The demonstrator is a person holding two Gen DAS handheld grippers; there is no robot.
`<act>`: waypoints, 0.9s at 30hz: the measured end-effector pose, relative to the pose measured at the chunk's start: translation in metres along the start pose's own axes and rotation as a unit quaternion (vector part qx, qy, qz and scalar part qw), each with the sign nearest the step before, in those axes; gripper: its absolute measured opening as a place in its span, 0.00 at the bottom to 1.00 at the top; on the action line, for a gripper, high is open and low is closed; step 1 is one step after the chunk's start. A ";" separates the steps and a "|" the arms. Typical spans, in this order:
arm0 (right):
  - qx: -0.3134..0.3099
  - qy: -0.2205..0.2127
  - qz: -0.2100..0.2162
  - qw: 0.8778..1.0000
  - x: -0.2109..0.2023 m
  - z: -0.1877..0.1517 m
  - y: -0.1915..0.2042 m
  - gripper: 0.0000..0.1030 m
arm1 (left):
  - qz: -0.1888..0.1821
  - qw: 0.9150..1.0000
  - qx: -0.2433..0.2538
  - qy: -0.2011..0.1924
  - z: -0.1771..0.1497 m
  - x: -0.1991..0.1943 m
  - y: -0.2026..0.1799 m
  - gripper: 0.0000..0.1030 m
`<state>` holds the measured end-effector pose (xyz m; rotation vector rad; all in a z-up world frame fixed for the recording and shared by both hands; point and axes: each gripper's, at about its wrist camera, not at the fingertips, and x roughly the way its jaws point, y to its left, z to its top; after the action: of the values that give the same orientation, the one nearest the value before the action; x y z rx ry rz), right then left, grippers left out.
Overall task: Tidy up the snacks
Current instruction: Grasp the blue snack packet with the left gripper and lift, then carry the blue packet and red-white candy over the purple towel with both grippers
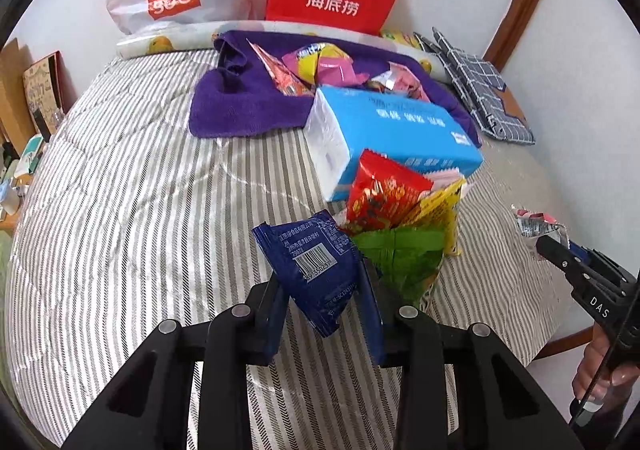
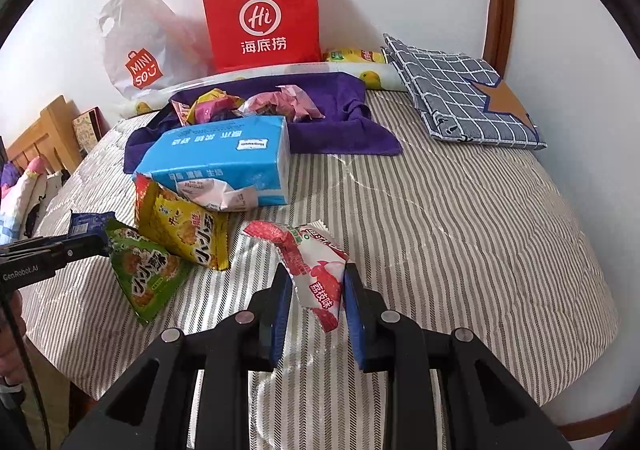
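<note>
Left tool (image 1: 326, 282) pinches my crumpled blue packet (image 1: 316, 270); right tool (image 2: 314, 290) clamps my red-and-white lychee packet (image 2: 316, 274), both above bed (image 2: 460, 234)

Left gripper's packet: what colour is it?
Dark blue packet with white print and a barcode, pinched in the left gripper. Clearest in the left wrist view.

Bedroom: striped quilt (image 2: 440, 230), headboard (image 2: 44, 130)

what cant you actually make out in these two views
- Red paper bag: its contents, hidden by its own front in both views.
- Dark blue snack packet: its front; the left wrist view shows only the barcode side.
- Snacks on the purple towel: brands; crumpled, partly behind the blue tissue pack.
</note>
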<state>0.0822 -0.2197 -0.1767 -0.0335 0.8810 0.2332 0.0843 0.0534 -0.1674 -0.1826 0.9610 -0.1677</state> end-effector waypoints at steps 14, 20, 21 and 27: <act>-0.015 -0.035 0.010 0.999 -0.002 0.042 0.018 0.24 | -0.003 0.999 0.014 -0.034 0.039 -0.015 -0.004 0.33; -0.011 -0.050 0.010 0.999 0.006 0.072 0.019 0.24 | -0.003 0.999 0.015 -0.049 0.067 -0.018 -0.004 0.33; -0.013 -0.053 0.010 0.998 0.008 0.079 0.020 0.24 | -0.003 0.999 0.015 -0.051 0.072 -0.018 -0.005 0.33; -0.019 -0.071 0.004 0.997 0.018 0.113 0.019 0.24 | 0.010 0.997 0.024 -0.072 0.104 -0.016 -0.006 0.33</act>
<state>0.1752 -0.1839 -0.1174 -0.0491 0.7359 0.2564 0.1605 0.0596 -0.0953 -0.1396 0.8148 -0.1563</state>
